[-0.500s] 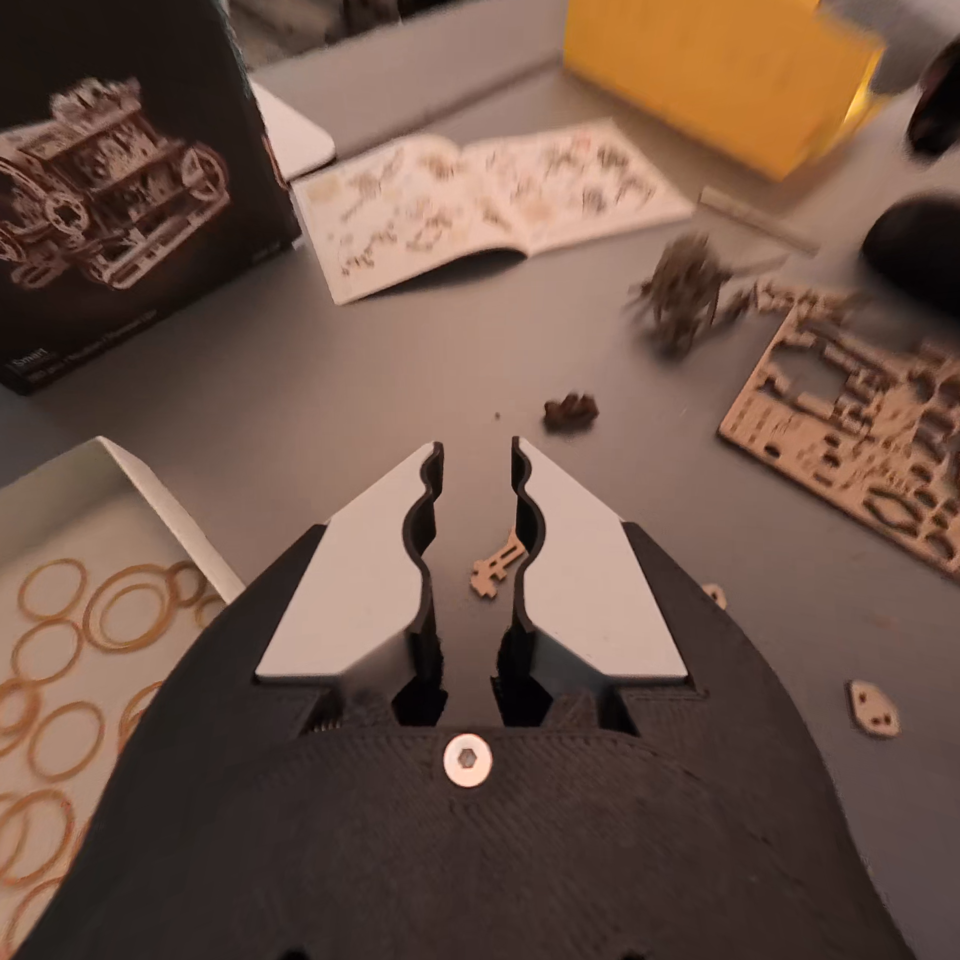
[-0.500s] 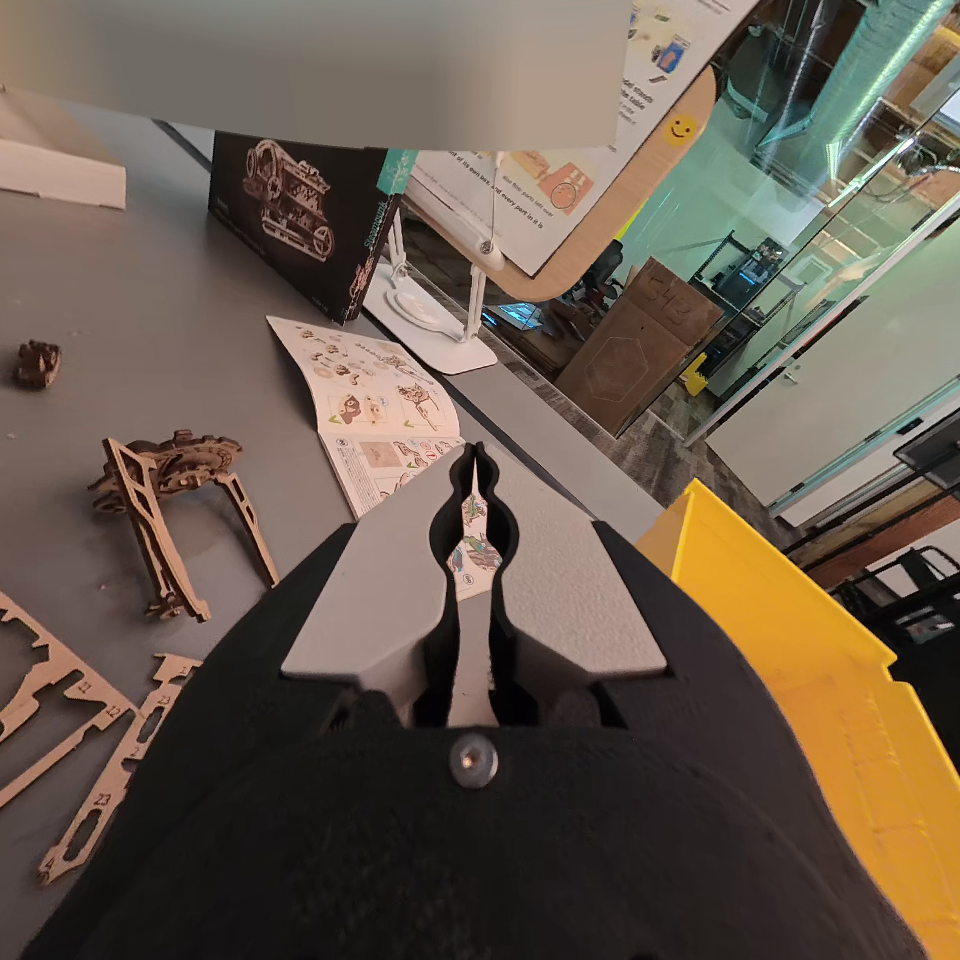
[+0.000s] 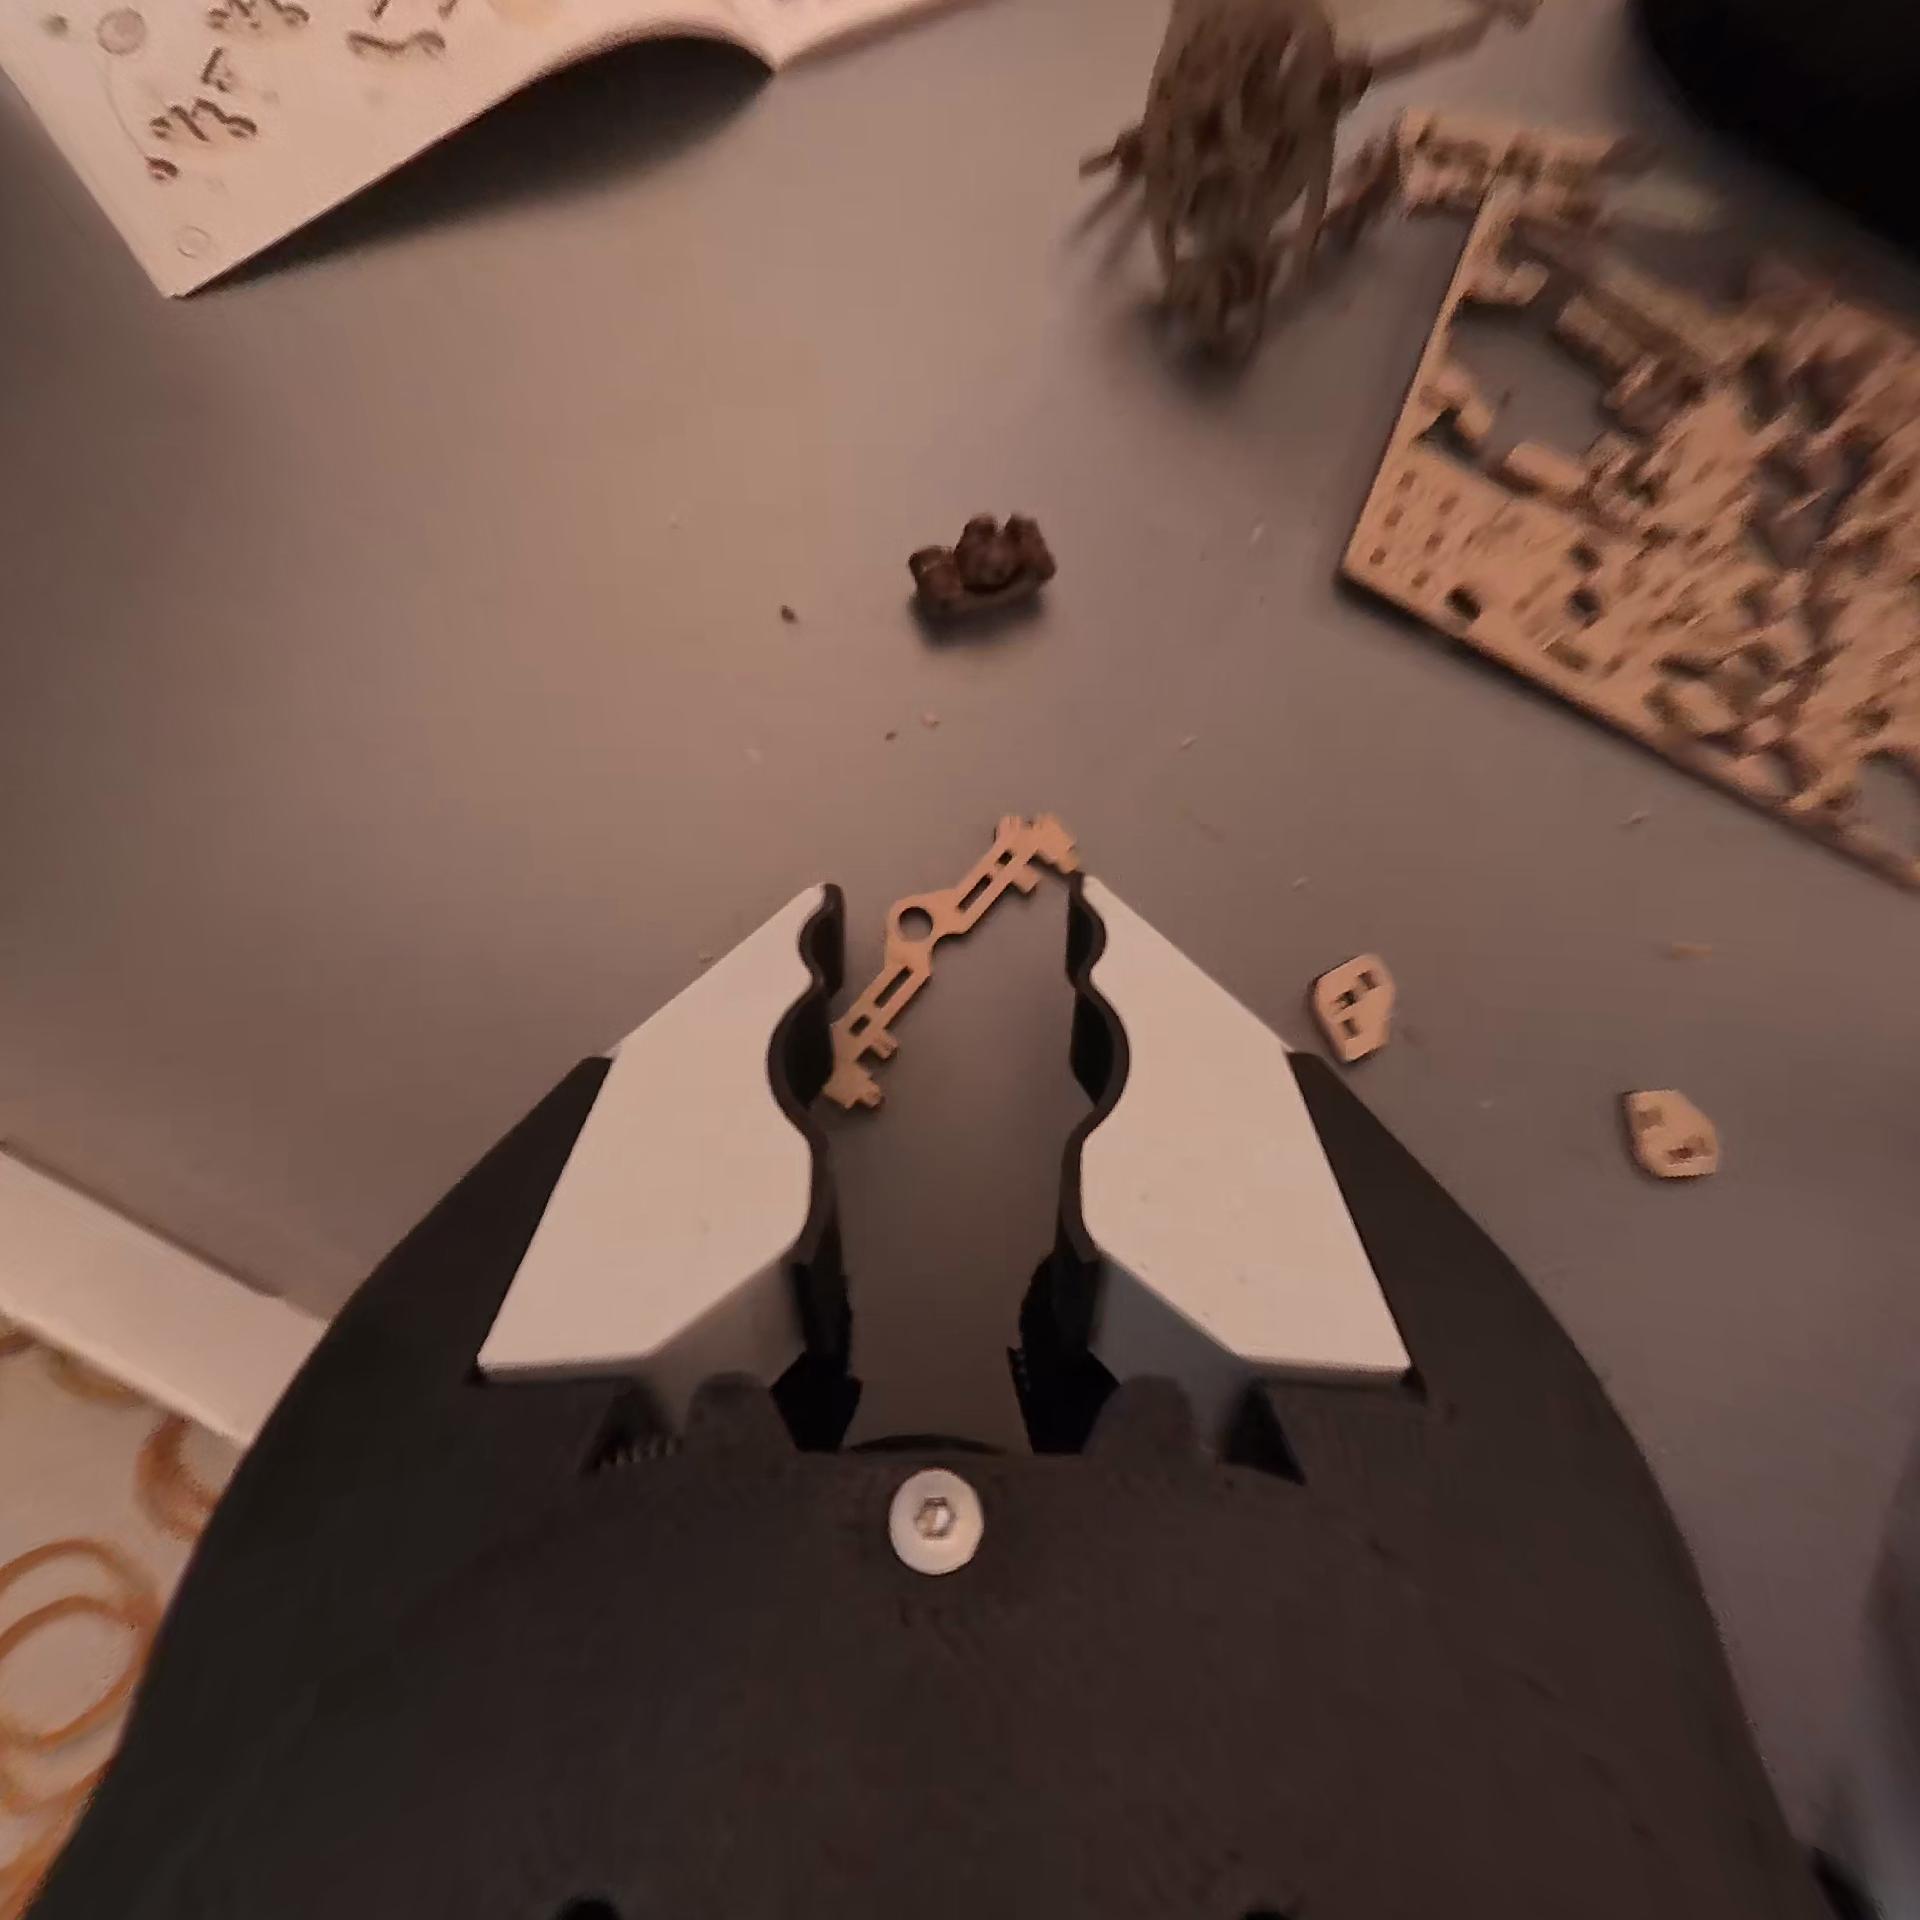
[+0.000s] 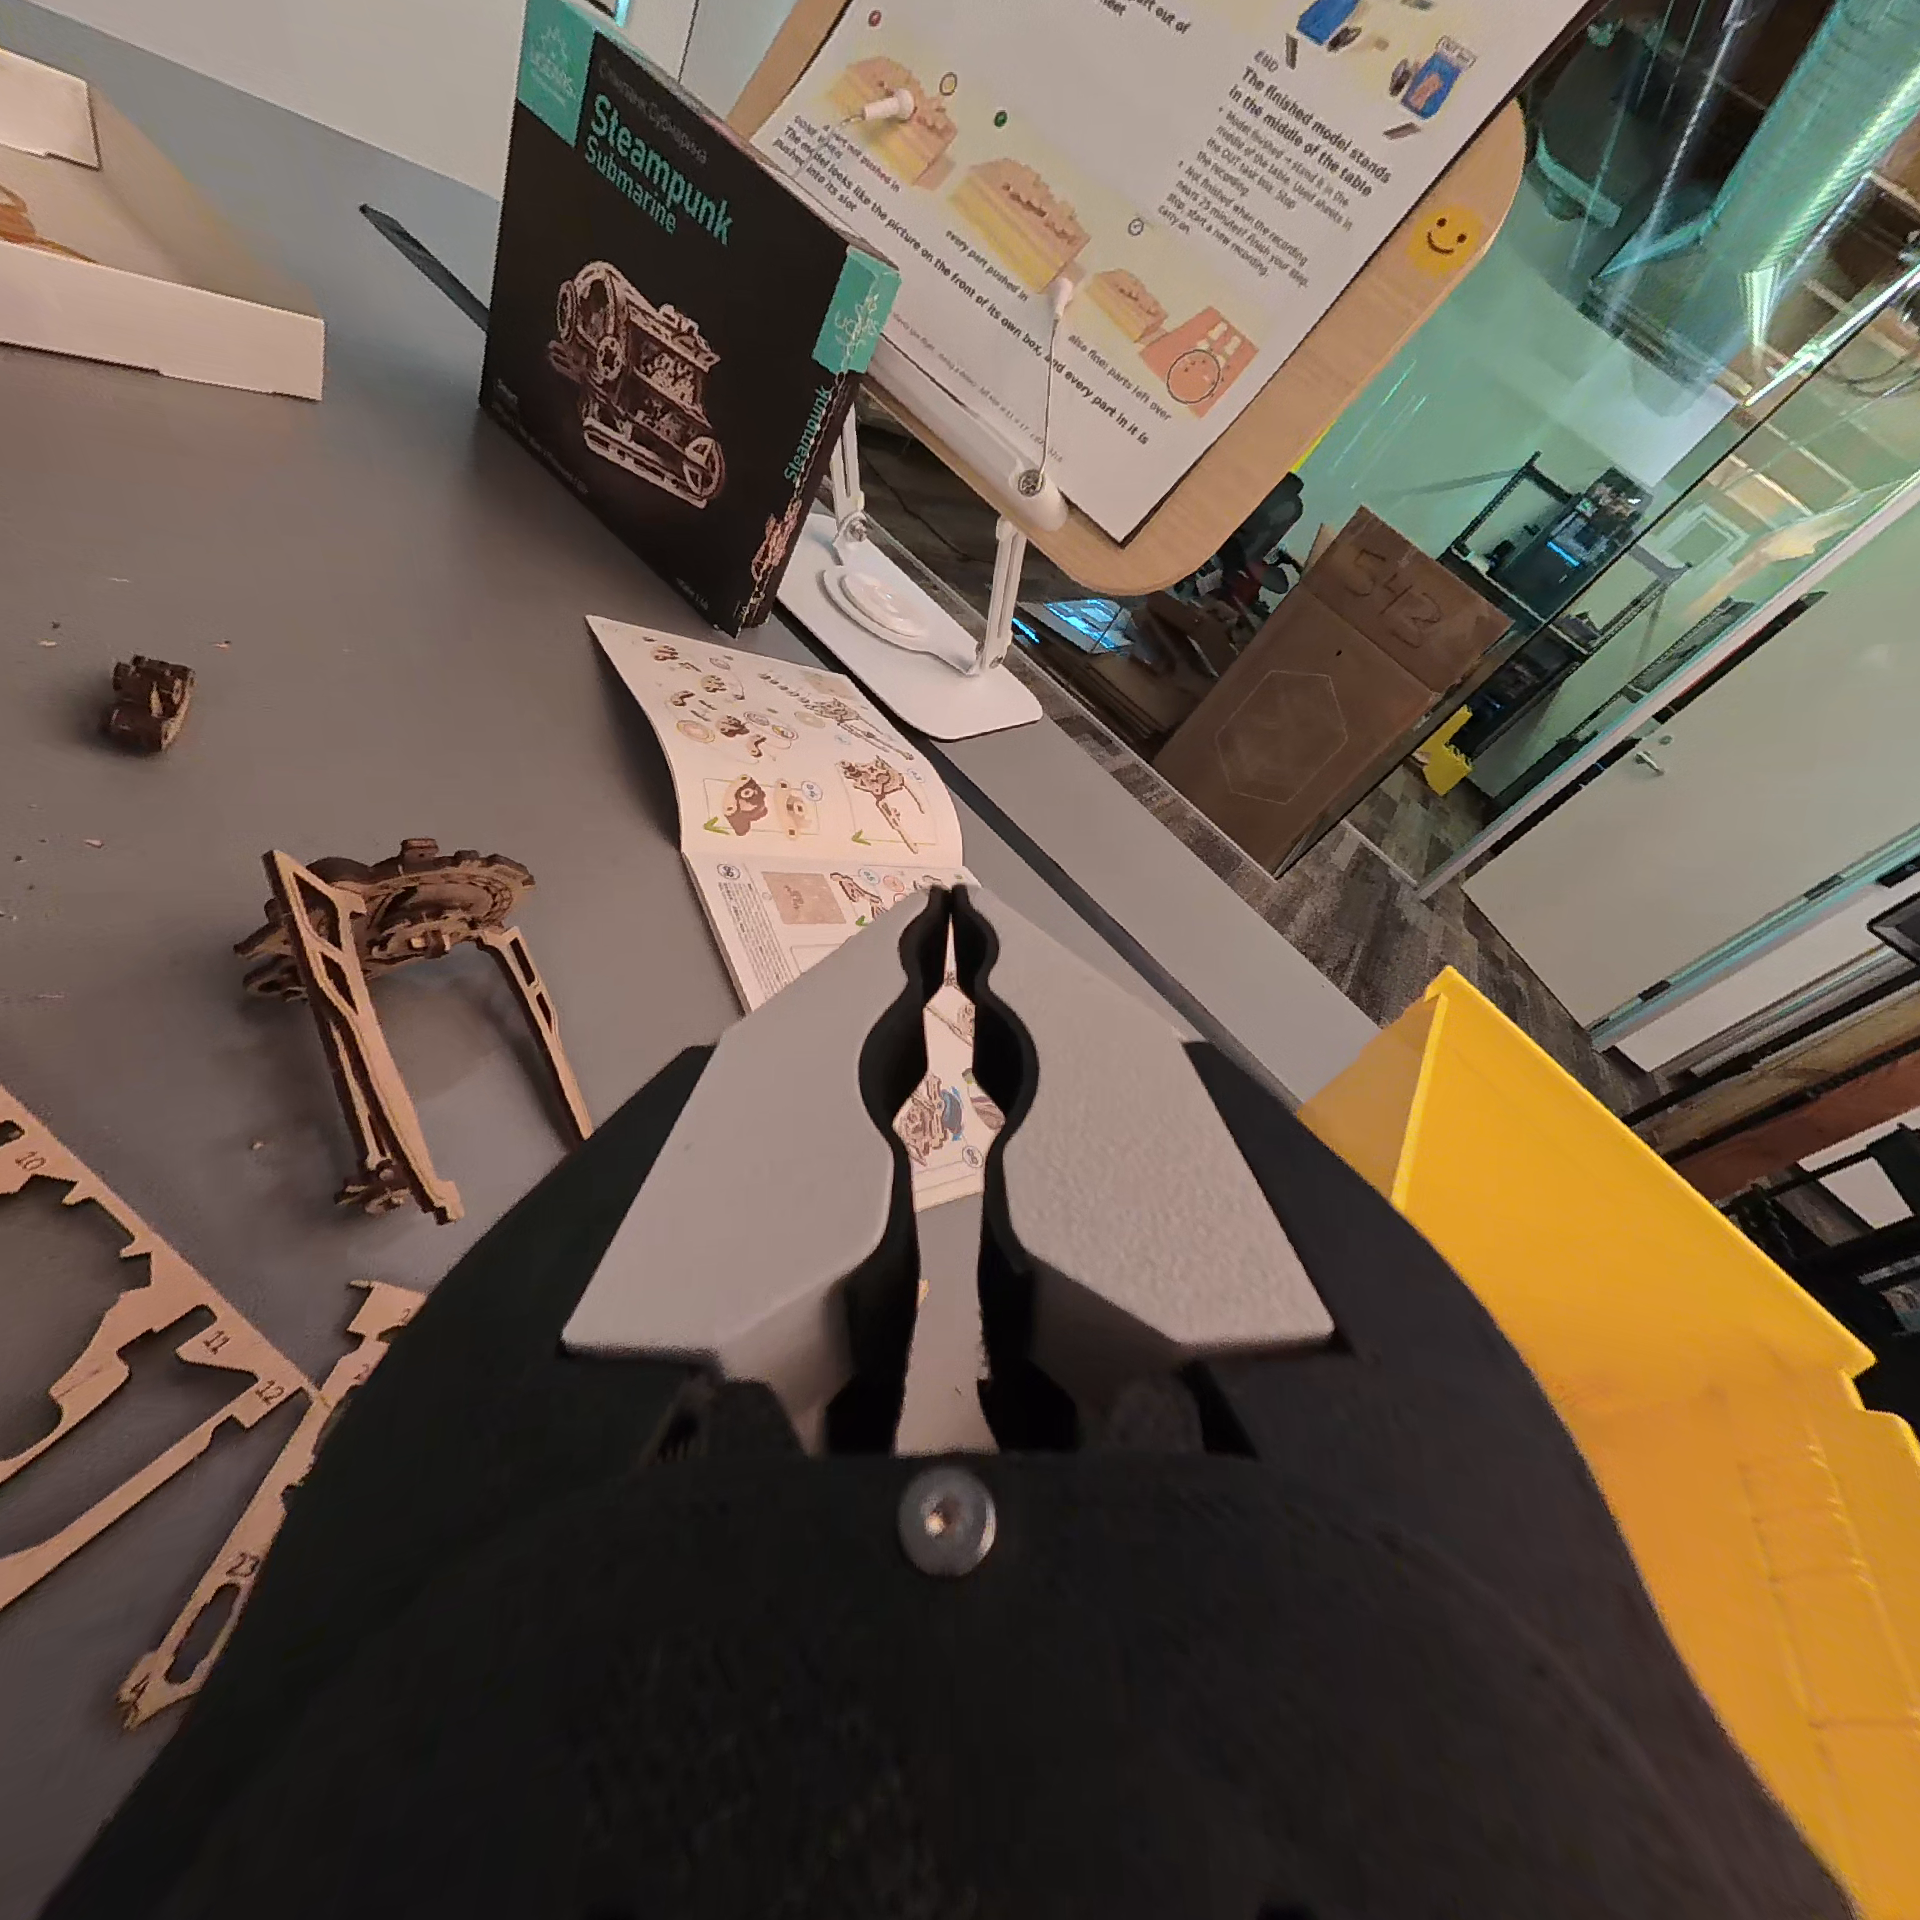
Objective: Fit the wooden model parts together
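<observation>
In my left wrist view, a white tray (image 3: 125,1236) of rubber bands (image 3: 62,1621) sits at the lower left, parked out of the work area; the bands overlap too much for me to count. The open booklet (image 3: 312,125) lies at the upper left, presumably kept open for reference. In the middle, my left gripper (image 3: 951,904) hovers low over the grey desk (image 3: 416,623) with its fingers apart, holding nothing. One thin slotted strip (image 3: 935,935) lies flat and slantwise between them, its lower end just beside the left finger. I judge I am lining up to pick it. Above it sits one small dark wooden lump (image 3: 982,577). To the right lie two small flat pieces (image 3: 1351,1006) (image 3: 1668,1148), and at the upper right the blurred half-built frame (image 3: 1226,187) and one punched-out sheet (image 3: 1662,540).

In my right wrist view, sheet remnants (image 4: 135,1382) lie at the lower left, the half-built frame (image 4: 384,987) stands on its legs above them, the kit box (image 4: 665,343) stands upright at the top centre, and my right gripper (image 4: 951,909) has its fingers closed on nothing, waiting. One yellow bin (image 4: 1558,1299) fills the right edge.
</observation>
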Demonstrator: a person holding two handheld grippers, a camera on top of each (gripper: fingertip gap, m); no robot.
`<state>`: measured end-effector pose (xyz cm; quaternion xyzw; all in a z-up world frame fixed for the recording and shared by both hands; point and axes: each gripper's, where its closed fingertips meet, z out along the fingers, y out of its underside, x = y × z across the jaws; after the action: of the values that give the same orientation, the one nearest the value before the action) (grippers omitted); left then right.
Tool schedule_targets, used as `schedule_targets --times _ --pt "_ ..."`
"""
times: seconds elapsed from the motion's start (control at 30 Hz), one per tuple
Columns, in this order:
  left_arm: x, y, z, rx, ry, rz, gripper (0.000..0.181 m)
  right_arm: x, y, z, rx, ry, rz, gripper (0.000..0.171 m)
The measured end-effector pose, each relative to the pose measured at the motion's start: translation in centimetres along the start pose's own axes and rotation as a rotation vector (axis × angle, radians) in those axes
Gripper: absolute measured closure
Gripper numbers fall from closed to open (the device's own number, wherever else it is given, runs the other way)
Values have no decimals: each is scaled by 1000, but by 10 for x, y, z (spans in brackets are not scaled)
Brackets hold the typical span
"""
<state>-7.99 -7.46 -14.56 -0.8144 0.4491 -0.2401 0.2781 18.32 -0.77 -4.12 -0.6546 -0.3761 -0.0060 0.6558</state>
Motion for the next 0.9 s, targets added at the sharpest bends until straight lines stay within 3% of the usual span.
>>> schedule_targets --times 0.33,0.4,0.5,0.67,0.77,0.9 --pt "-11 12 6 -60 -67 58 139 -4 3 2 -12 -24 9 171" --pt "-13 13 6 -60 -83 71 144 -5 3 2 -13 -29 3 171" --pt "-18 15 4 -79 -138 111 167 -7 3 3 -18 -32 -8 171" --pt "-18 16 4 -86 -147 145 174 -7 2 2 -15 -31 -16 171" --pt "-9 8 5 -40 -97 125 174 -7 2 2 -11 -33 -8 171" --pt "3 -20 -9 138 -1 53 174 -7 2 2 -10 -34 -7 171"
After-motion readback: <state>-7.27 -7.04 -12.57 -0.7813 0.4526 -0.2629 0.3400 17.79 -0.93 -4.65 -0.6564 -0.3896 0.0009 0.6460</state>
